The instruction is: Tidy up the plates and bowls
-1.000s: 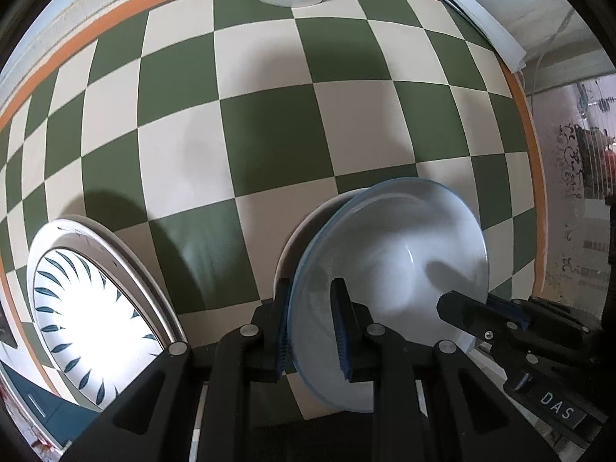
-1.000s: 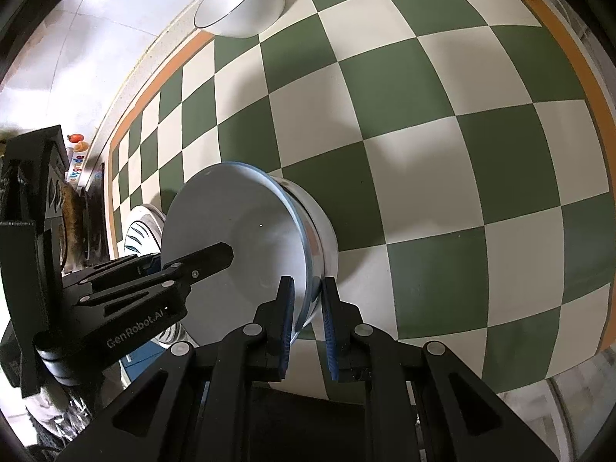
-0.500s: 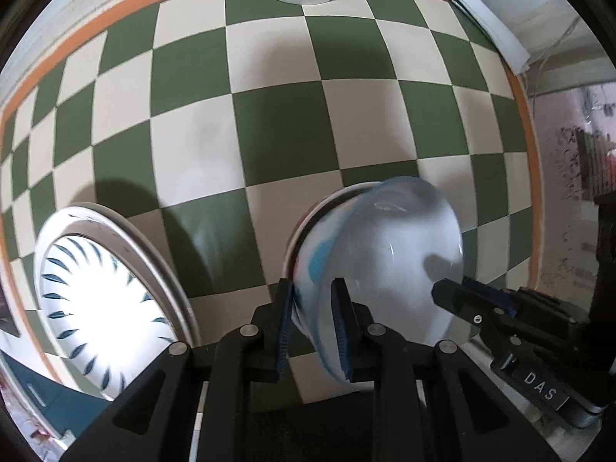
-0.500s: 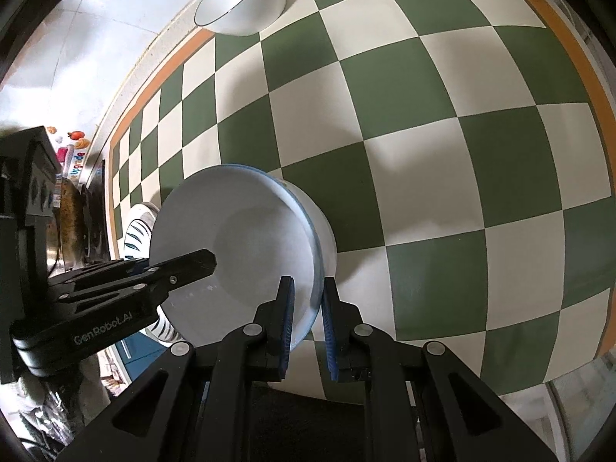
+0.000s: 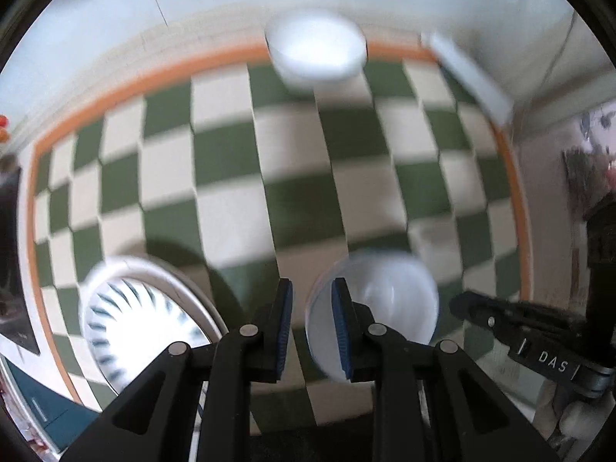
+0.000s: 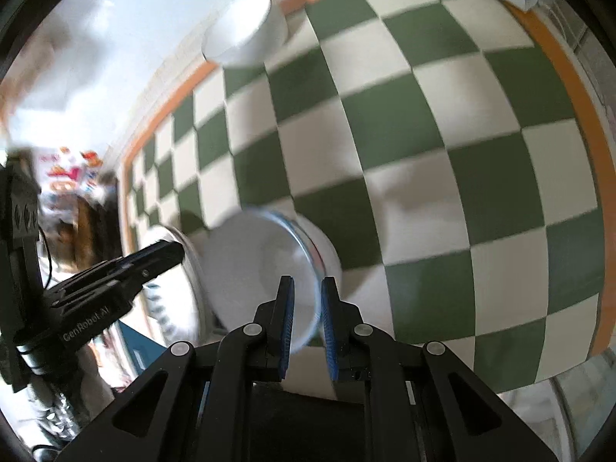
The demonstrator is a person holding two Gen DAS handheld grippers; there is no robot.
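Observation:
A white bowl with a thin blue rim (image 5: 389, 296) sits on the green and cream checkered cloth, also in the right wrist view (image 6: 254, 265). My left gripper (image 5: 311, 323) is open and empty, pulled back, with the bowl's rim just beside its right finger. My right gripper (image 6: 308, 319) has its jaws slightly apart with the bowl's rim between them. A plate with a dark leaf pattern (image 5: 142, 319) lies to the left. A second white bowl (image 5: 315, 50) stands at the far edge, also in the right wrist view (image 6: 246, 30). Both views are blurred.
The checkered cloth (image 5: 300, 161) has an orange border and meets a pale wall at the back. A white strip (image 5: 469, 73) lies at the far right corner. Clutter and a dark object stand at the left edge (image 6: 69, 208).
My left gripper has opened, let go of the bowl's rim and pulled back and up. The bowl has settled lower on the cloth. My right gripper has also drawn back a little.

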